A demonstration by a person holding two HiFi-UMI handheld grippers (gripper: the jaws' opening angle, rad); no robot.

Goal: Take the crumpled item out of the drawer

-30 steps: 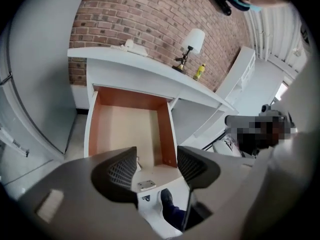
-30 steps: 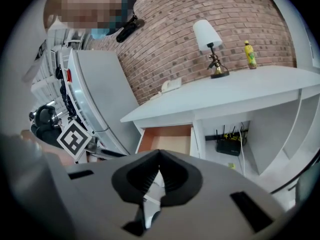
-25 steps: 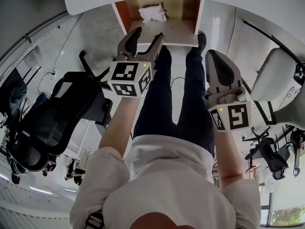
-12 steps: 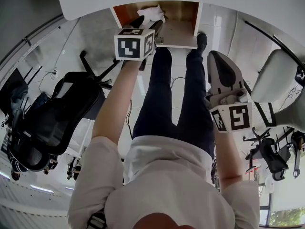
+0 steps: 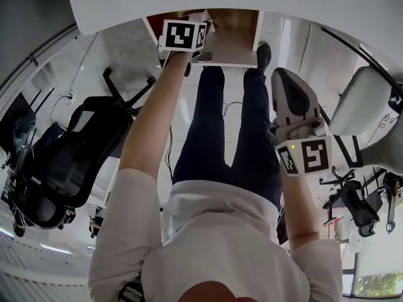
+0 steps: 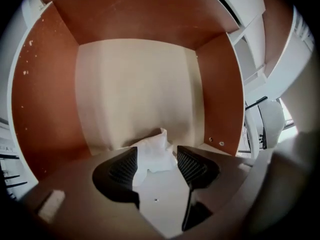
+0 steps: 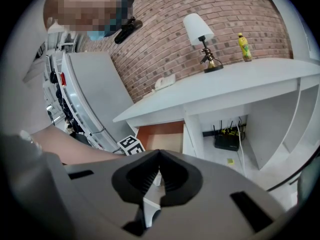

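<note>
Paper (image 6: 152,154), white and crumpled, is seen on the pale floor of the drawer (image 6: 50,99), between the left gripper's (image 6: 156,166) spread ribbed jaws. The right gripper's (image 7: 159,176) jaws are pressed together, empty.

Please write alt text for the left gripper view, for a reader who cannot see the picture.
The left gripper has its jaws open inside a drawer, with a crumpled white item lying between the jaw tips, not yet clamped. The drawer has reddish-brown walls and a pale floor.
</note>
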